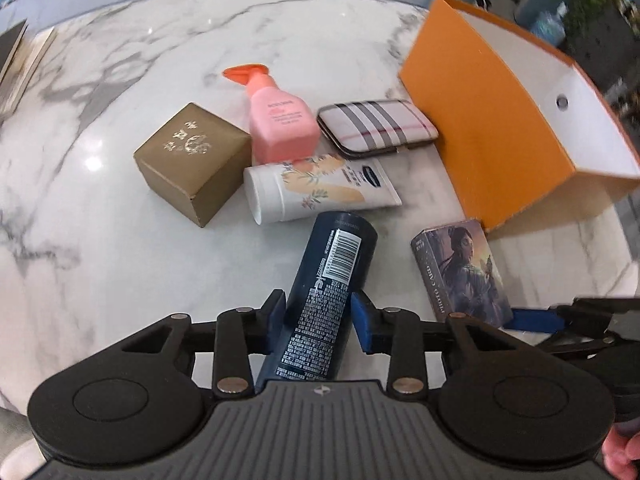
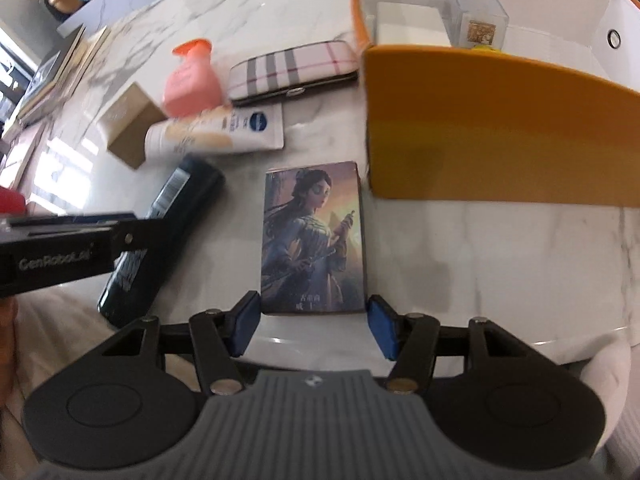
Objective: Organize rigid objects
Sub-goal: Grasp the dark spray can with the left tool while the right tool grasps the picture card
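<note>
My left gripper (image 1: 319,312) has its blue pads on both sides of a dark blue can (image 1: 328,292) that lies on the marble table; the can also shows in the right wrist view (image 2: 160,236). My right gripper (image 2: 313,320) is open, its pads flanking the near end of a photo card box (image 2: 314,236), not touching it; the card box also shows in the left wrist view (image 1: 460,272). An orange box (image 2: 500,136) with white inside stands just beyond the card box and also shows in the left wrist view (image 1: 492,120).
A gold box (image 1: 192,164), pink pump bottle (image 1: 278,120), white cream tube (image 1: 316,188) and plaid case (image 1: 376,126) lie clustered on the table. The orange box holds a white box (image 2: 408,24) and a clear cube (image 2: 476,20). Books (image 2: 52,84) lie at far left.
</note>
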A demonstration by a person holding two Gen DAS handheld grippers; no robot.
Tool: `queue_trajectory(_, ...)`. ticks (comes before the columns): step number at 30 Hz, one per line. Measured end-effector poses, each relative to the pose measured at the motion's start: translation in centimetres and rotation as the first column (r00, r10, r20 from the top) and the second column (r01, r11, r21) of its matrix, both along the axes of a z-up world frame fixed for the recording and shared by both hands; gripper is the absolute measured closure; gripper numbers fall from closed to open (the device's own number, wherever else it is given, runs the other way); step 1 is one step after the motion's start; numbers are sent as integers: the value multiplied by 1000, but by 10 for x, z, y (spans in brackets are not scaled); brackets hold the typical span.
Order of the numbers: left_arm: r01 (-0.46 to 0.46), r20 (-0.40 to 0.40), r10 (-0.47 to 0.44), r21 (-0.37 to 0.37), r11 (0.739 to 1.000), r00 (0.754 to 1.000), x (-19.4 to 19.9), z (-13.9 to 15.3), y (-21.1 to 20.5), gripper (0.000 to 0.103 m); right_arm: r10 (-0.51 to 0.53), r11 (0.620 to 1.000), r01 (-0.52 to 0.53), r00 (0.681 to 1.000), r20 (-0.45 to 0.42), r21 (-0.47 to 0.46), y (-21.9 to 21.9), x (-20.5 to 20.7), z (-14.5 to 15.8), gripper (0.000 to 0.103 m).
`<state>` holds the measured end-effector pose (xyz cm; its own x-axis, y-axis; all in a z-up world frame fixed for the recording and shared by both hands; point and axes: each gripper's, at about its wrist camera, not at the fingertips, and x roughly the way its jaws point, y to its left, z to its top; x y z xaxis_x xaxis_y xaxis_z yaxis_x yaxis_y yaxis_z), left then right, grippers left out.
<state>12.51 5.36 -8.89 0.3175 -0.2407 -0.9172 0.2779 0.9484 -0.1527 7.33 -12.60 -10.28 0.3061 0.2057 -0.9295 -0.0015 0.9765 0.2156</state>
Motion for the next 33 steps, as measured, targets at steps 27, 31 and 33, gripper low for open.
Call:
queue_trajectory(27,17,-13,-15,159,987,1000,3,-15,-17,56,208,971,-184,966,155,-152,24,24,-10,42)
queue_trajectory(31,6,-5,-5,110,994,1000,2,-11,-12,56,209,973,-191,967,148,-131,18,22,-7,42)
queue_trajectory(33,3,2,-3,88,996,1000,2,-8,-10,56,205,975,-190,969,141,-113,16,21,-6,43)
